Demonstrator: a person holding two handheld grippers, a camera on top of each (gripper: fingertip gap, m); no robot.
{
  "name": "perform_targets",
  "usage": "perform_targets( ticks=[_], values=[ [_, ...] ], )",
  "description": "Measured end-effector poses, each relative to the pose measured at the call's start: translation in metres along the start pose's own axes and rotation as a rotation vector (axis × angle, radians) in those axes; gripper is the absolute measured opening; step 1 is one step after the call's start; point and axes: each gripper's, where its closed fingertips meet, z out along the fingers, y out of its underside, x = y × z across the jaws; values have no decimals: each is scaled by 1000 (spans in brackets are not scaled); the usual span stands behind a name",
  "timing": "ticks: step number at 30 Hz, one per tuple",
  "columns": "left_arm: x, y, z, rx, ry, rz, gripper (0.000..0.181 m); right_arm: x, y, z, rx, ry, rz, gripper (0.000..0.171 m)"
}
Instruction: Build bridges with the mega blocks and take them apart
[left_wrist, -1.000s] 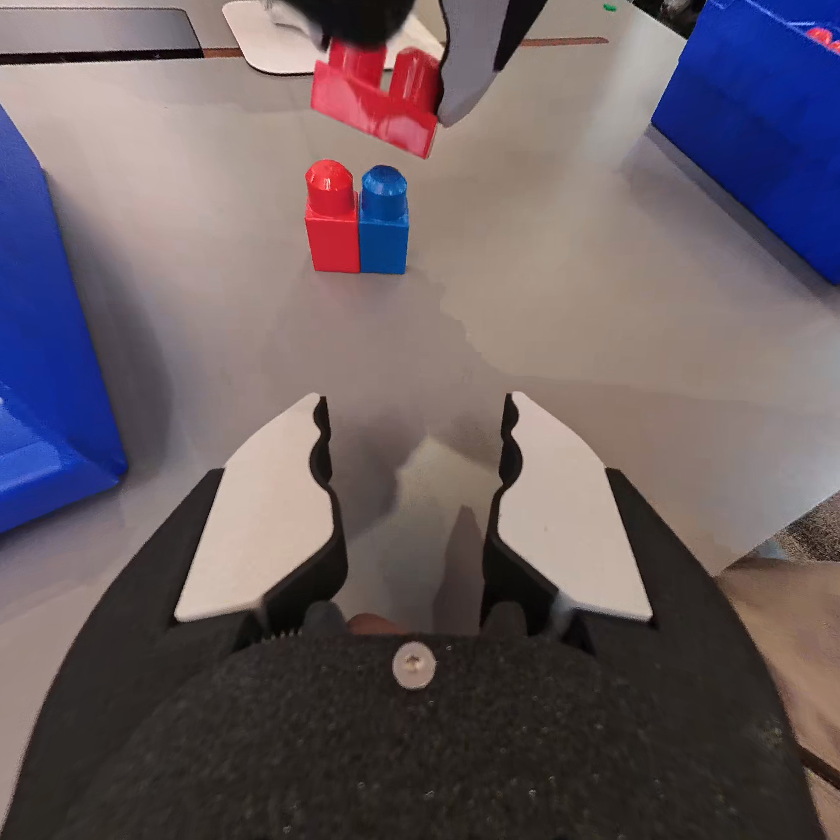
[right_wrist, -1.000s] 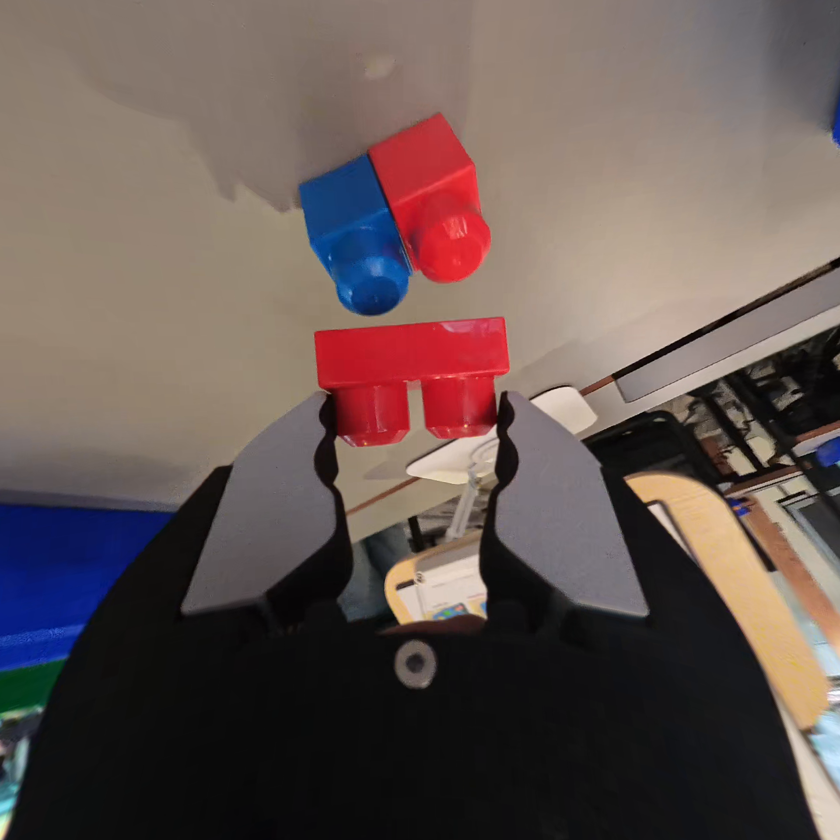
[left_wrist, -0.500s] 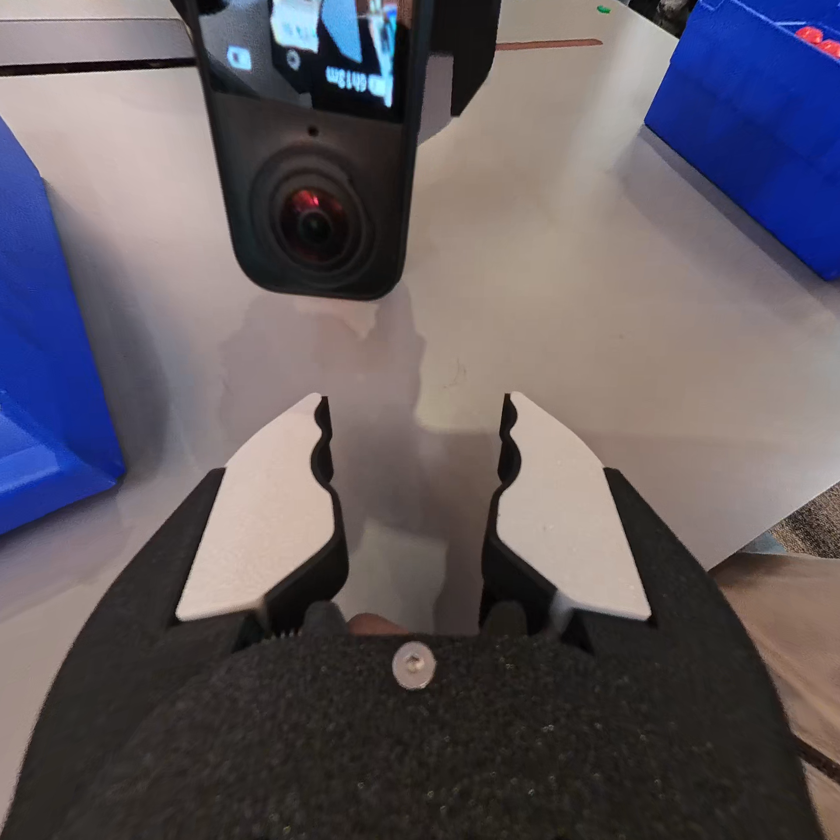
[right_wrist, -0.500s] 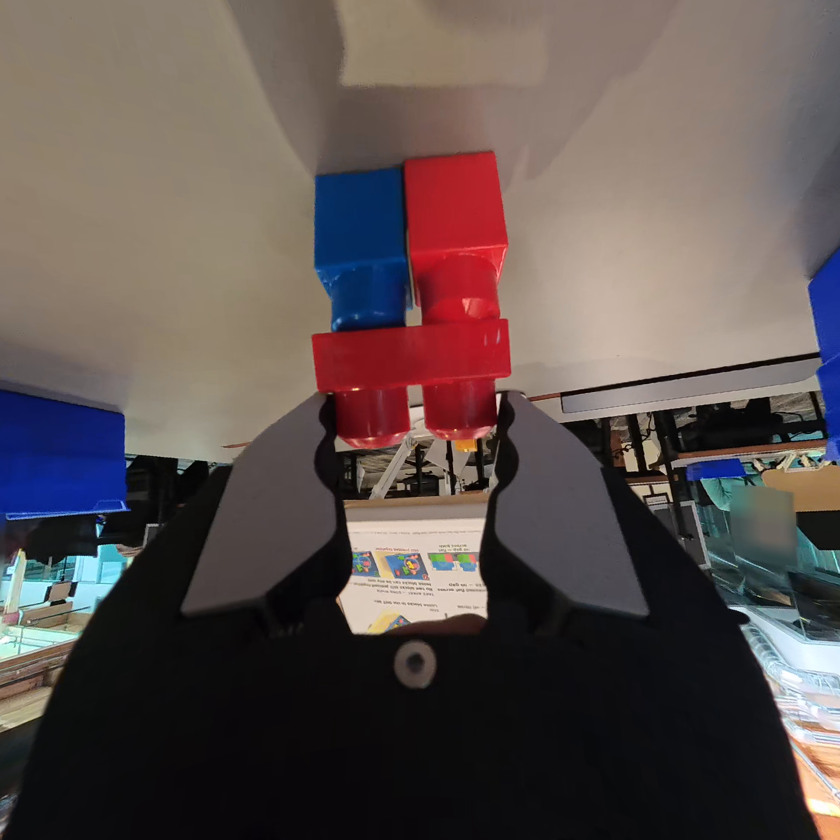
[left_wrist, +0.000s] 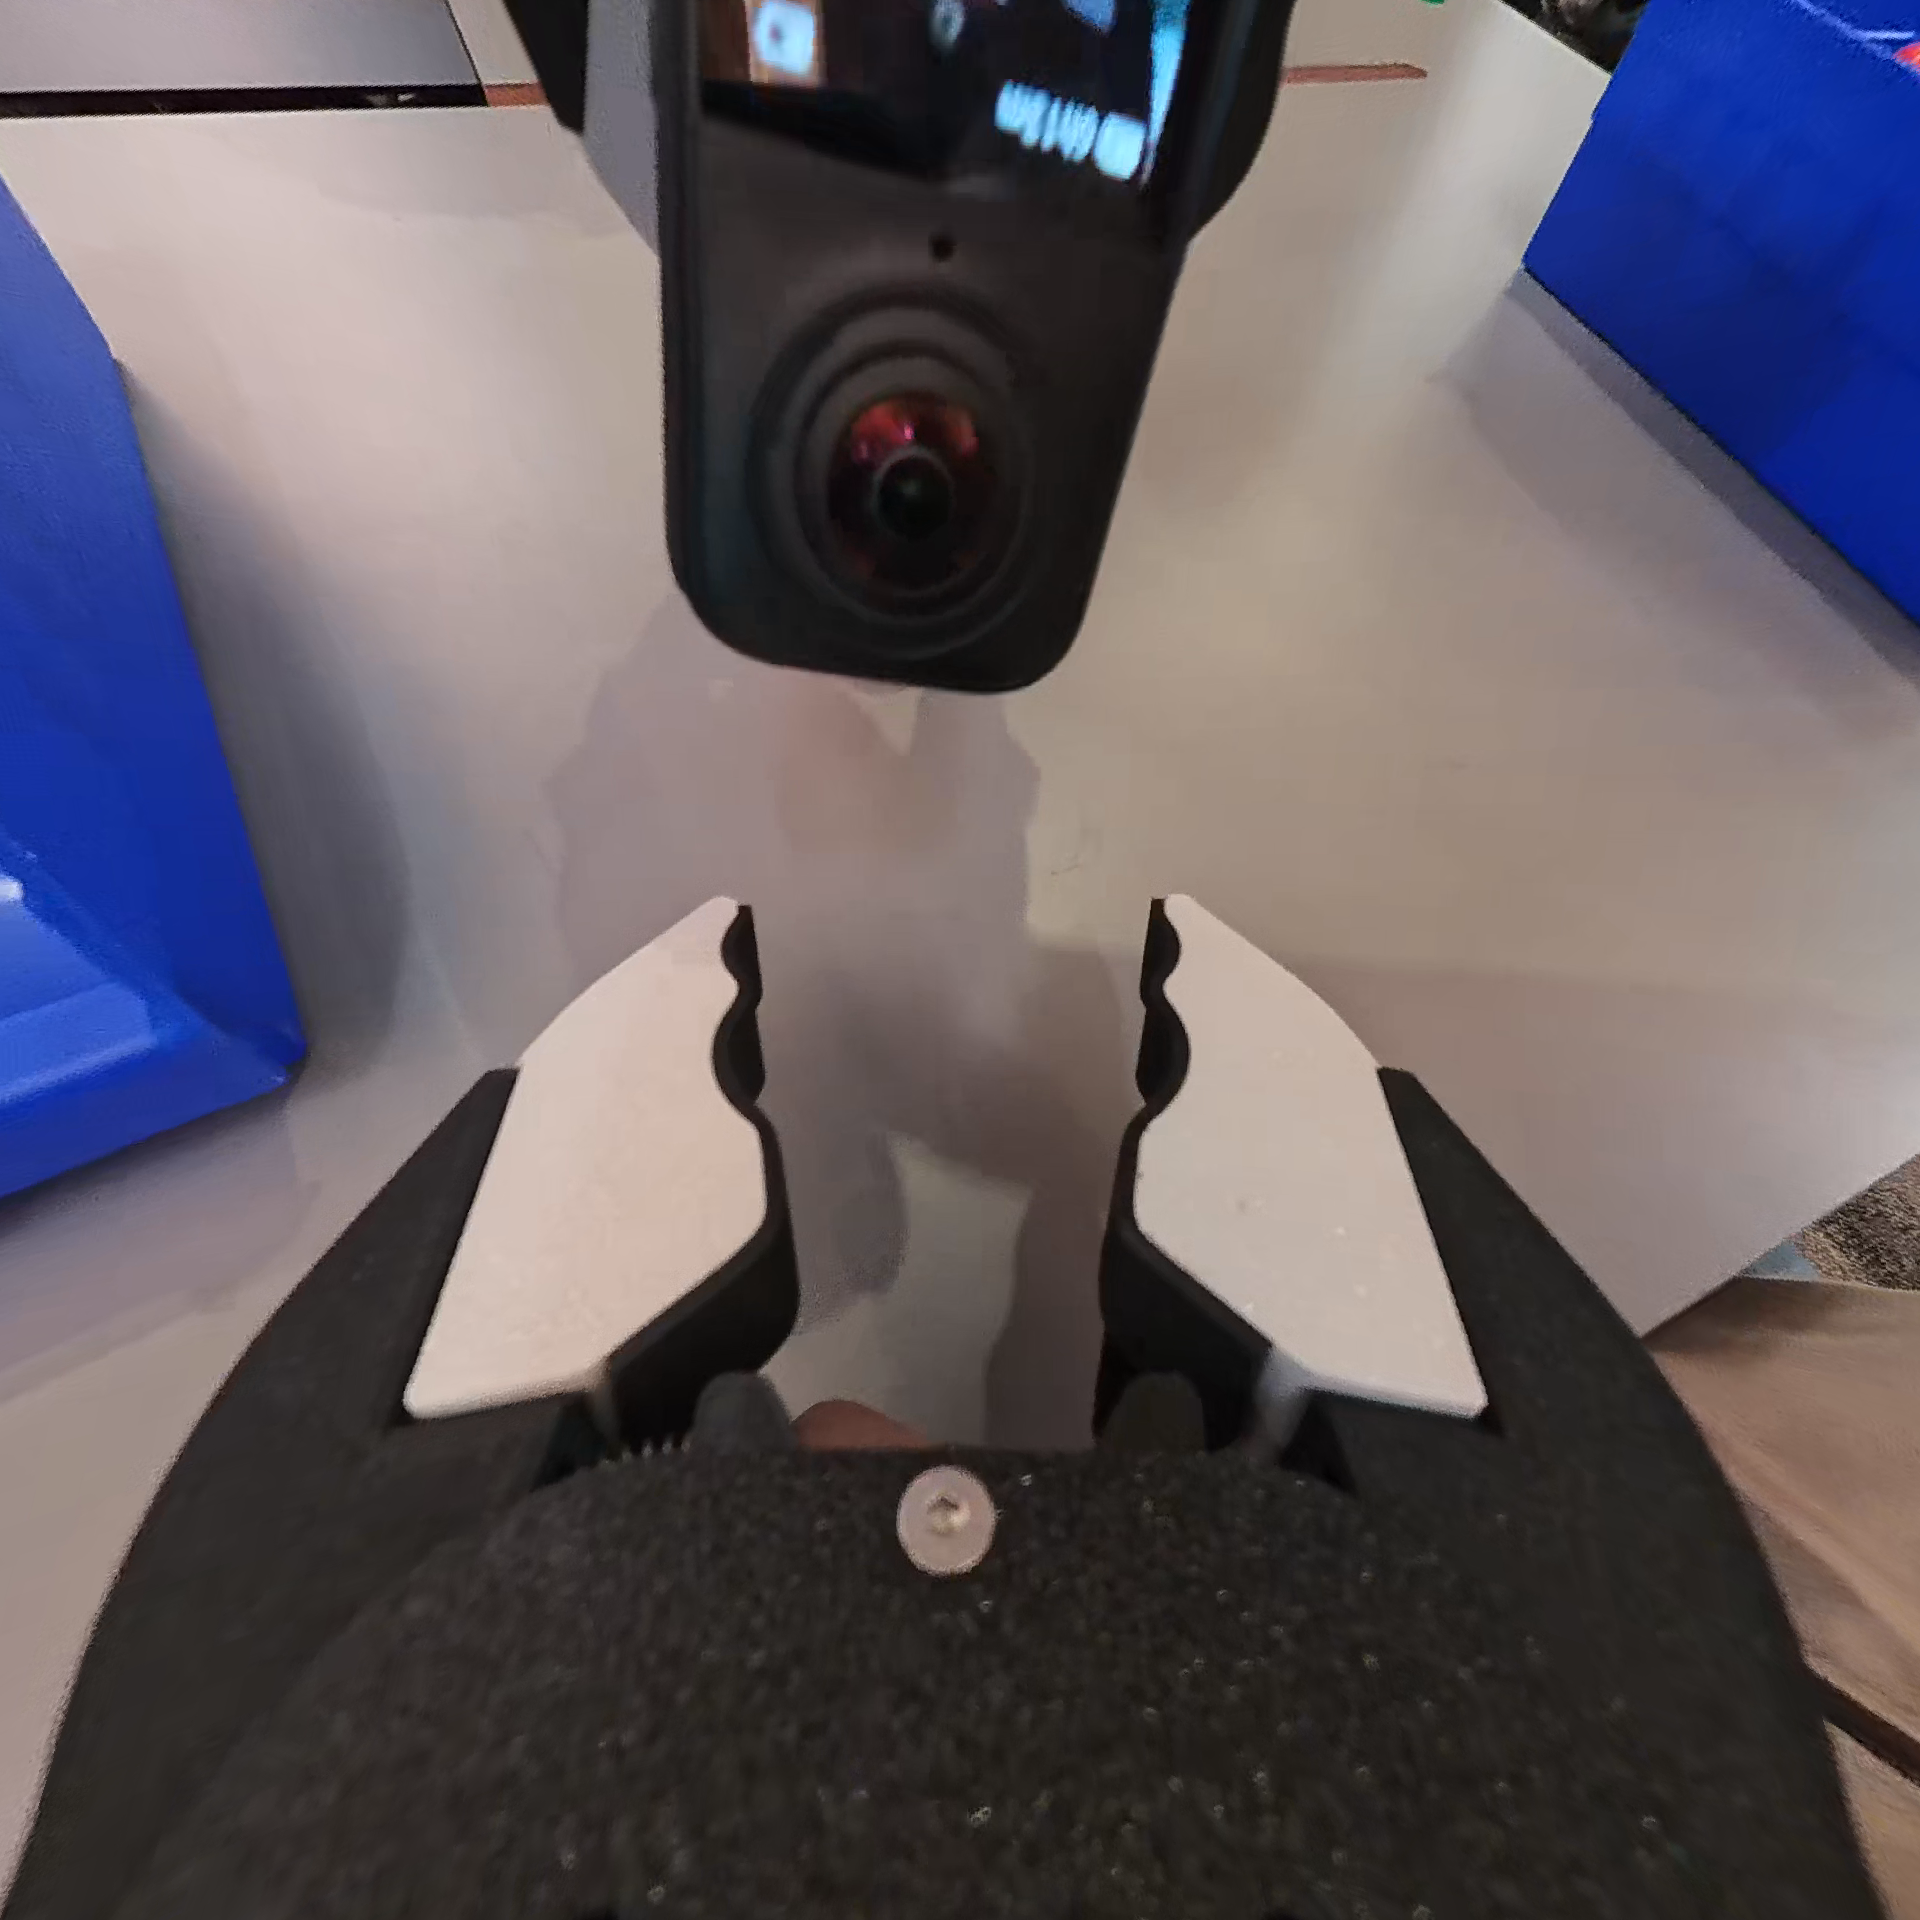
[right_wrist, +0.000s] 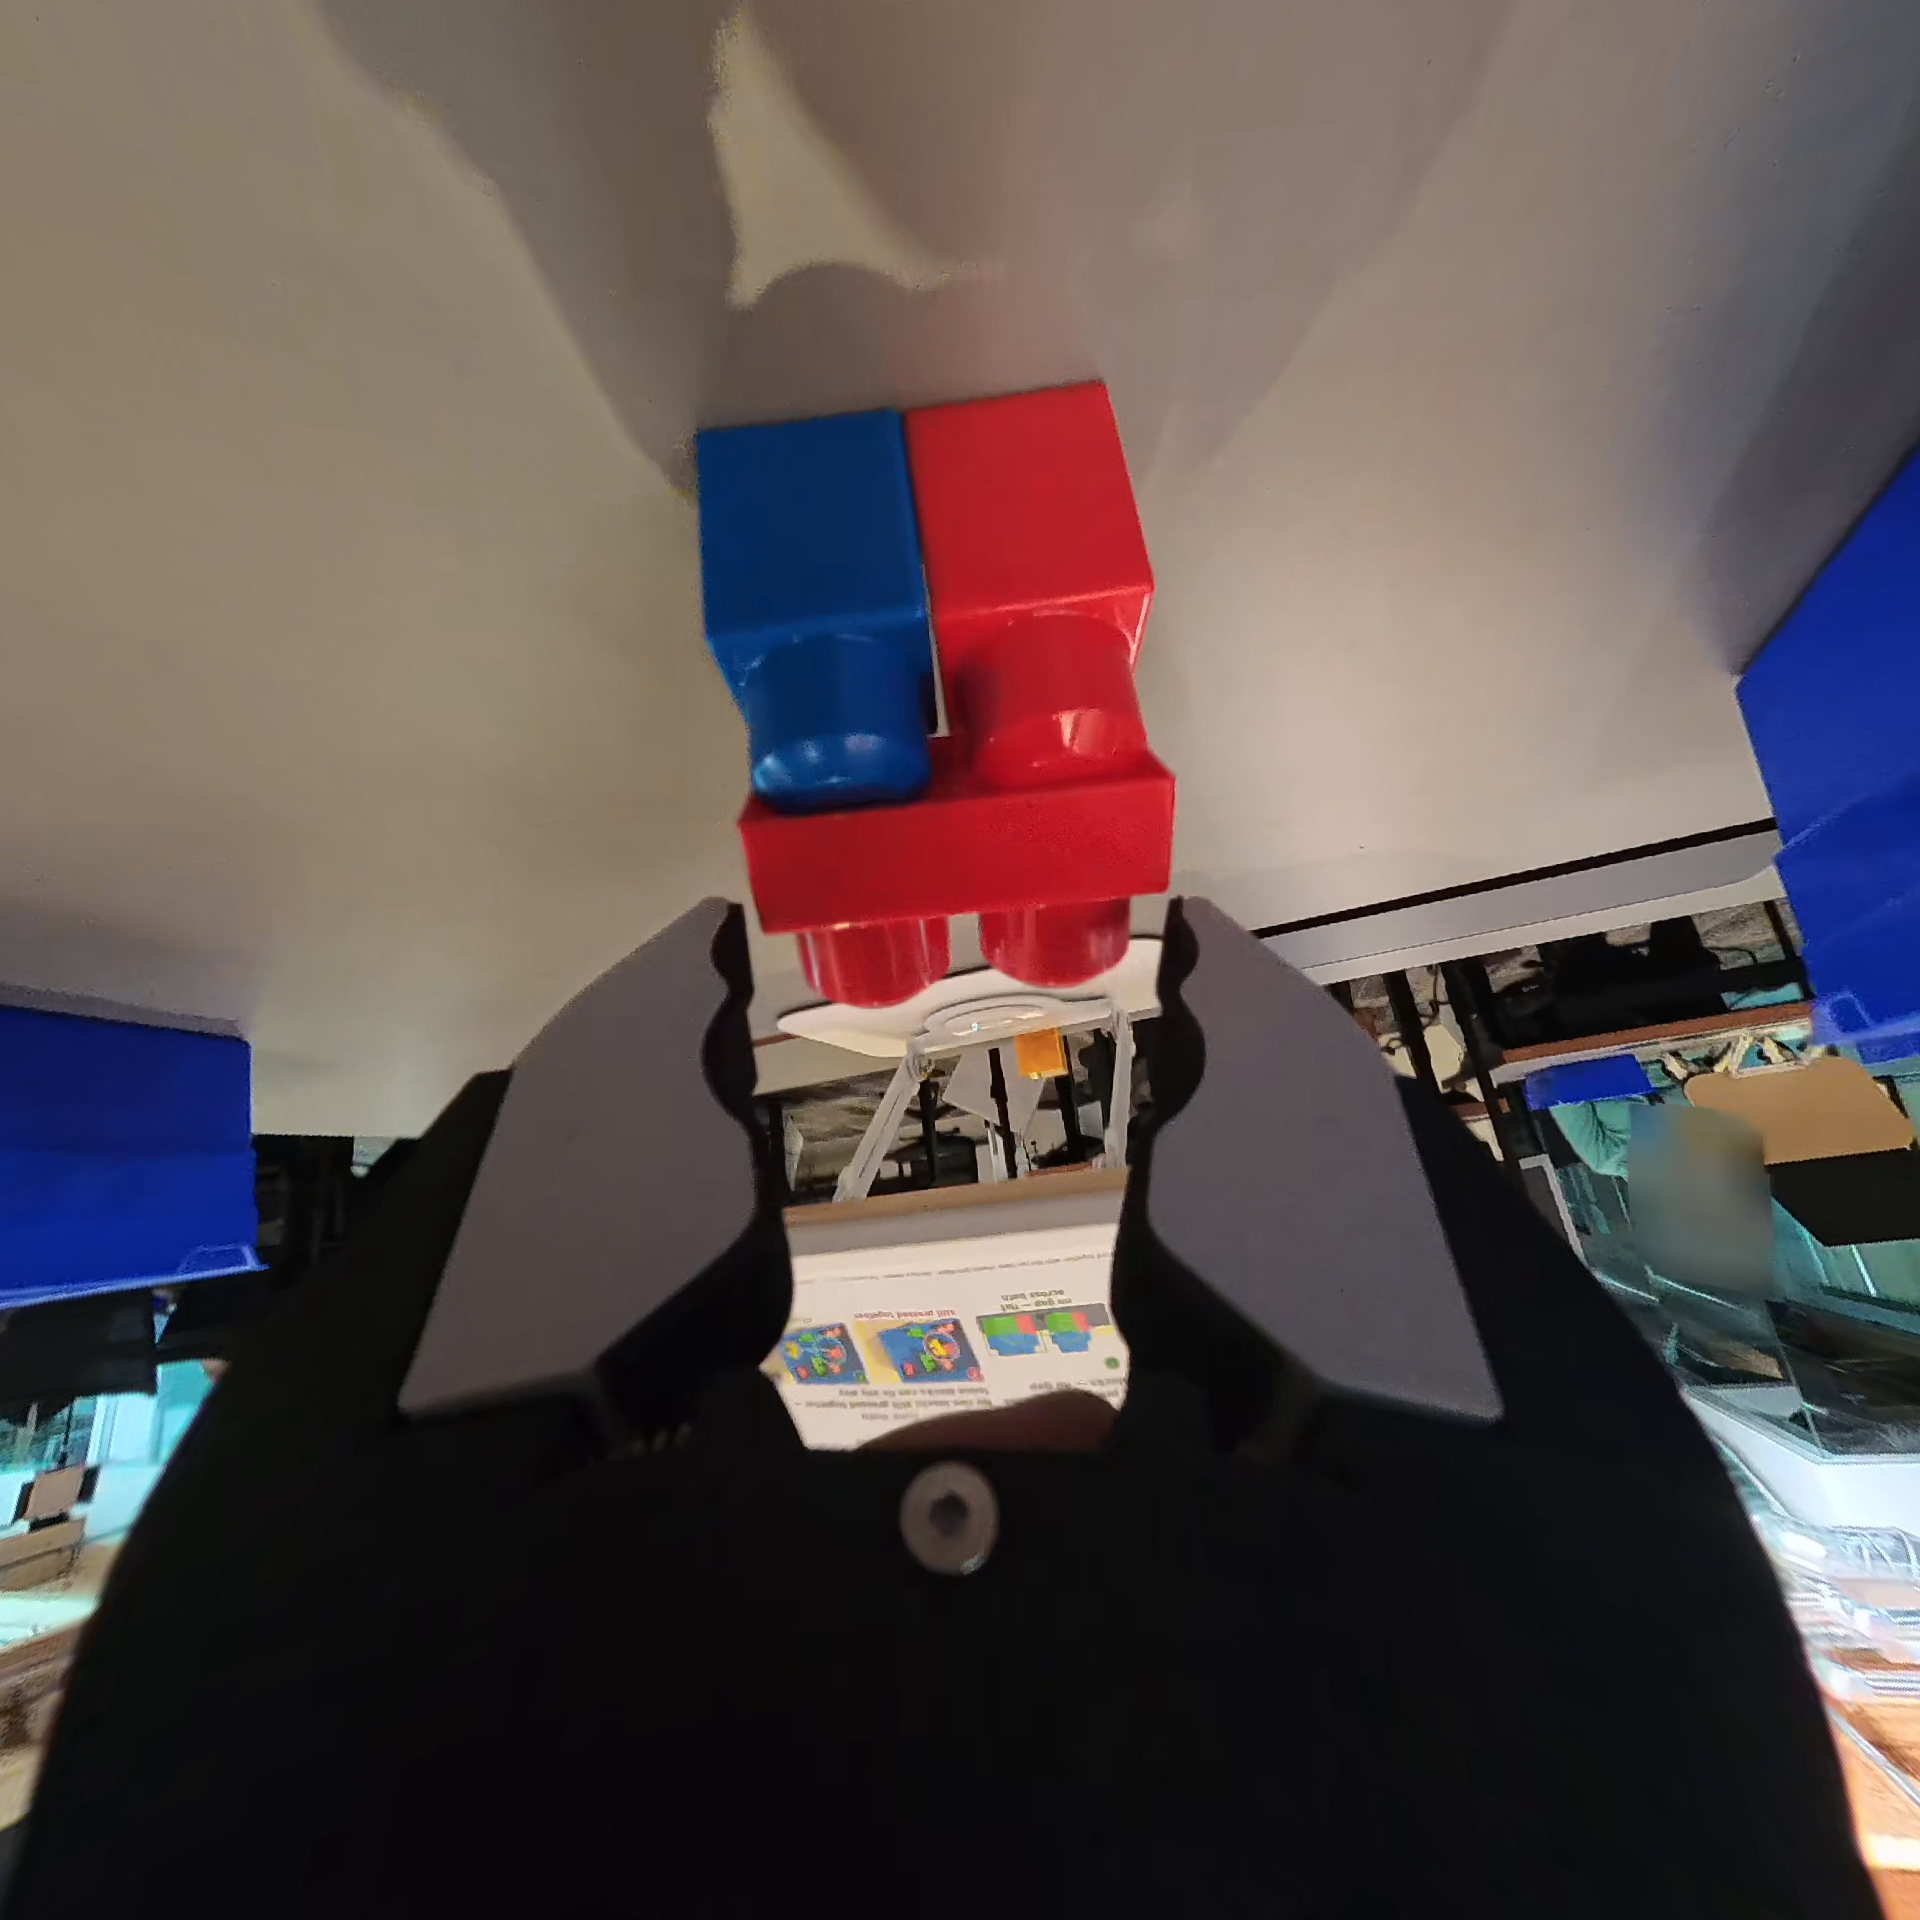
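Though aimed straight ahead, left wrist view shows no blocks at all: hidden at 12 o'clock behind the other tool's black camera (left_wrist: 914, 416). Shows left claw (left_wrist: 945, 935) spread apart and empty, low over grey table (left_wrist: 1351, 831), with blue bins at 9 o'clock (left_wrist: 104, 727) and 2 o'clock (left_wrist: 1766, 312). Probably sits too far back to steady anything.

From right wrist, upside down: long red block (right_wrist: 956, 862) at centre, laid across studs of blue block (right_wrist: 810, 540) and red block (right_wrist: 1029, 520), standing side by side at 12 o'clock. Seems tilted, blue stud apparently not seated. Right claw (right_wrist: 951, 925) flanks its ends; cannot tell whether clamped or just clear. Pressing off-square could jam one stud, spread the pair or topple them; letting go early could leave the span crooked.
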Motion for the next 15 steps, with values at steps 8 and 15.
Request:
perform_targets(
  ticks=[8, 15],
  values=[
    [-8, 1, 0, -2, -10, -20, 70, 3, 1, -25, 126, 36, 110, 71],
    [-5, -4, -2, 25, 4, -20, 70, 0, 91, -63, 291, 258, 709, 73]
  ],
)
